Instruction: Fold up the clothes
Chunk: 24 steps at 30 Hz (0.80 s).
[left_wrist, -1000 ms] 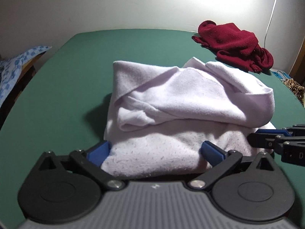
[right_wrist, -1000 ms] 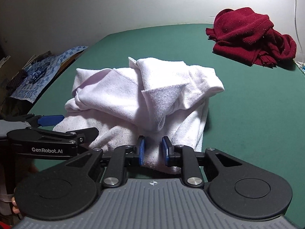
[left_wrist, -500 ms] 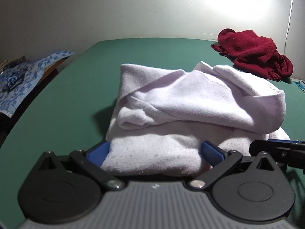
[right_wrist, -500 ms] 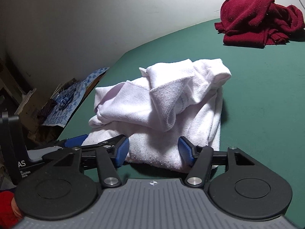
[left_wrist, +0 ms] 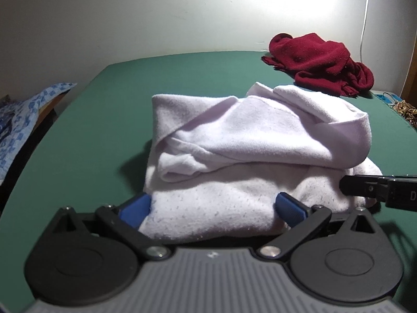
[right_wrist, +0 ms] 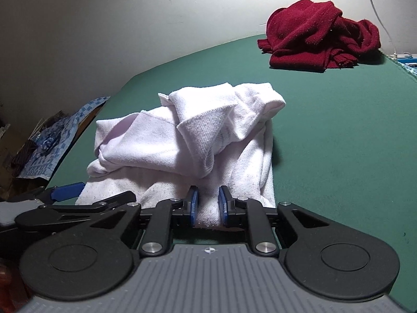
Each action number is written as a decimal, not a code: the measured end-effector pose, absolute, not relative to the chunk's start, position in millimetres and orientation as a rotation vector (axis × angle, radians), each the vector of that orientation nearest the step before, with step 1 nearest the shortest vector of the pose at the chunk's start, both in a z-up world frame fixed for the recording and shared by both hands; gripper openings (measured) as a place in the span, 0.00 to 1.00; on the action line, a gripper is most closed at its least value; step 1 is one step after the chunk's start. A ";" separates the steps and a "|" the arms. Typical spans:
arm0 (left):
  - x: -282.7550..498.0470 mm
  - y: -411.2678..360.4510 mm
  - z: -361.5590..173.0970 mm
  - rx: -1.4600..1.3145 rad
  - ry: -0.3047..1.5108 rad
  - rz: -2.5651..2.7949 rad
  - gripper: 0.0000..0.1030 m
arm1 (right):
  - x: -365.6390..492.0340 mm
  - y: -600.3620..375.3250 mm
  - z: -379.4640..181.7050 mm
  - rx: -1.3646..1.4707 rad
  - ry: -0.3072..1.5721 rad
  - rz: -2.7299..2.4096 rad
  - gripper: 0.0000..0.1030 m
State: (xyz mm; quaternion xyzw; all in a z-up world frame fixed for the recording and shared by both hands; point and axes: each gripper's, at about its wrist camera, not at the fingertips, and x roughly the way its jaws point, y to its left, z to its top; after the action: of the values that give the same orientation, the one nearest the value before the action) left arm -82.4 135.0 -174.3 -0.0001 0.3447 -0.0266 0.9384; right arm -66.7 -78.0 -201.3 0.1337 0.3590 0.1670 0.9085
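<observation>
**K:** Checking right gripper (right_wrist: 207,206) first. Half a second ago its blue pads were spread wide off the hem. Now they've closed in on a pinch of the white garment (right_wrist: 187,140), near edge, fabric bunched between the pads (right_wrist: 193,205). One second ago it was pinched at the same spot, so: grip, release, re-grip.

**M:** Left?

**K:** Left gripper (left_wrist: 213,206) unchanged across all three samples. Jaws spread wide, straddling the near edge of the garment (left_wrist: 247,156), cloth lying between the pads (left_wrist: 136,207) but not squeezed. Right gripper's fingertip (left_wrist: 365,187) pokes in from the right of that view, touching the garment's right corner.

**M:** Garment position?

**K:** Same place, middle of the green table (left_wrist: 91,130), loosely folded, upper layer lumped over a flatter bottom layer. Shape hasn't visibly changed since a second ago.

**M:** Anything else on the surface?

**K:** Red sweater (right_wrist: 320,34) crumpled at the far right by the wall, well apart from the white one. Blue patterned cloth (right_wrist: 65,130) off the left table edge. Neither moved; only the camera angles shifted slightly.
</observation>
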 end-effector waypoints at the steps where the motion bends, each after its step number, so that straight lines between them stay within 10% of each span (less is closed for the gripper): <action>1: -85.7 137.9 -175.5 -0.006 0.690 -0.066 0.99 | -68.6 -78.5 -202.7 0.295 0.731 0.328 0.16; 18: -105.5 207.0 -153.2 0.044 0.721 -0.099 0.99 | -71.6 -59.1 -182.5 0.221 0.740 0.176 0.21; 24: -96.3 237.1 -149.3 -0.130 0.780 -0.114 0.99 | -84.2 -30.3 -122.6 -0.029 0.428 0.321 0.32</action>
State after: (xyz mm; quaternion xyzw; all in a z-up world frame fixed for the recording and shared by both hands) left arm -96.3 237.1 -149.3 -0.0631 0.3797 -0.0553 0.9213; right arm -84.2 -30.3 -122.6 -0.0142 0.2113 0.1587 0.9644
